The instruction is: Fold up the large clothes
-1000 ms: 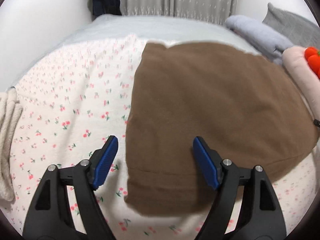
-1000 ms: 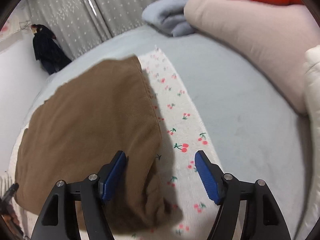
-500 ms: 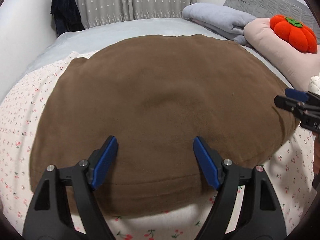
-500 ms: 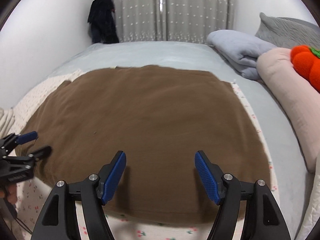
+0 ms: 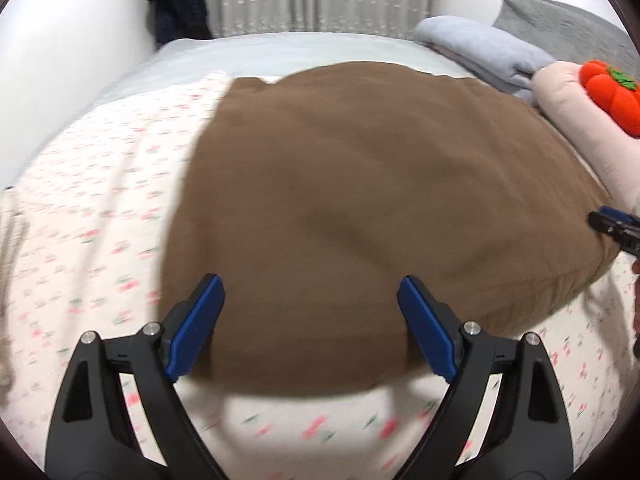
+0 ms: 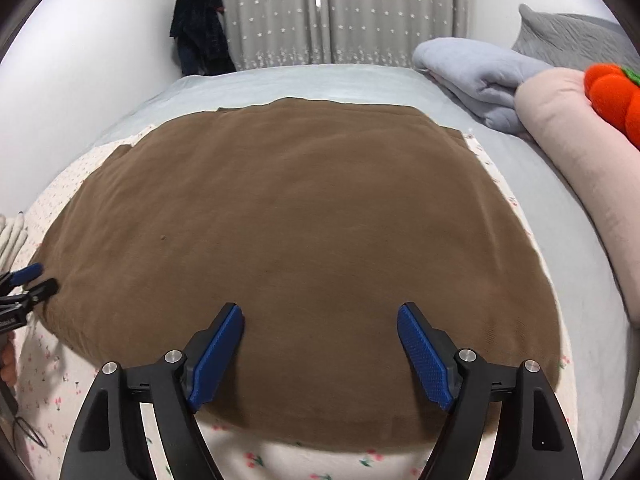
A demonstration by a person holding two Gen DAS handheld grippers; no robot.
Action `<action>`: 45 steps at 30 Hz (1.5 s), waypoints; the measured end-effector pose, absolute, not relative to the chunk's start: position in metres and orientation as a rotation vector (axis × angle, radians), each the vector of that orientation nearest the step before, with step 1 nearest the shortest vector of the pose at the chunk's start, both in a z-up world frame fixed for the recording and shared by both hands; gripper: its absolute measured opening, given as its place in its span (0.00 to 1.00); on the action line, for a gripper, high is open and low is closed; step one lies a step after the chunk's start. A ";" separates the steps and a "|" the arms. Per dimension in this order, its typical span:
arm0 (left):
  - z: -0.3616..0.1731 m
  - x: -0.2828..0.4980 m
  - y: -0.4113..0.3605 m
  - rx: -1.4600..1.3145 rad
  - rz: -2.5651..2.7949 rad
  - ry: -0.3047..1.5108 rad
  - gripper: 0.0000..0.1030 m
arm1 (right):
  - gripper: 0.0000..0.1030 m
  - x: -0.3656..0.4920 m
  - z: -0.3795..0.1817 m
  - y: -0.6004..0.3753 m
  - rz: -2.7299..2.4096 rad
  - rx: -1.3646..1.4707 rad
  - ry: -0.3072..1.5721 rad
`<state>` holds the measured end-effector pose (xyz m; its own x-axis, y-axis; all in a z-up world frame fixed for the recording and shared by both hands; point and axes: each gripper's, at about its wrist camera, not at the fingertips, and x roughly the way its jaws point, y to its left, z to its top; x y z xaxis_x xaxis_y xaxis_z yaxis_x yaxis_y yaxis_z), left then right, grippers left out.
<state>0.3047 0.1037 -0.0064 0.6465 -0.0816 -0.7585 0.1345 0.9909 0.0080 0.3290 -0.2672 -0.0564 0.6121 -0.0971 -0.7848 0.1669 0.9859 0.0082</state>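
Observation:
A large brown garment lies folded flat on a cherry-print sheet on the bed. My left gripper hovers over the garment's near left part, jaws opening, nothing between the blue pads. My right gripper hangs above the garment's near edge, jaws opening too, with only cloth below. The right gripper's tips show at the right rim of the left wrist view. At the left rim of the right wrist view the left gripper's tips lie by the garment's left edge.
A pale pink cushion with an orange pumpkin plush and a folded grey-blue blanket lie along the right side. A cream knit item lies at the left. A dark coat hangs beside grey curtains.
Both grippers swung from the garment's side edges toward its near edge and their jaws widened. The left wrist view has shifted leftward again in the last half second and is blurred.

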 end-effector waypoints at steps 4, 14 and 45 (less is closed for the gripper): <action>0.005 0.287 0.126 -0.042 -0.118 0.892 0.88 | 0.79 0.320 -0.047 -0.274 -0.200 0.080 0.896; -0.022 0.276 0.153 -0.571 -0.153 1.041 0.88 | 0.80 0.310 -0.037 -0.268 -0.184 0.118 0.877; -0.017 0.323 0.114 -0.783 0.019 0.629 0.19 | 0.79 0.322 -0.025 -0.248 -0.042 0.172 0.789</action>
<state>0.3230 0.1139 -0.0171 0.8182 -0.2102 -0.5352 -0.2422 0.7181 -0.6524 0.3218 -0.2484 -0.0250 0.7048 0.0268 -0.7089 0.1019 0.9851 0.1385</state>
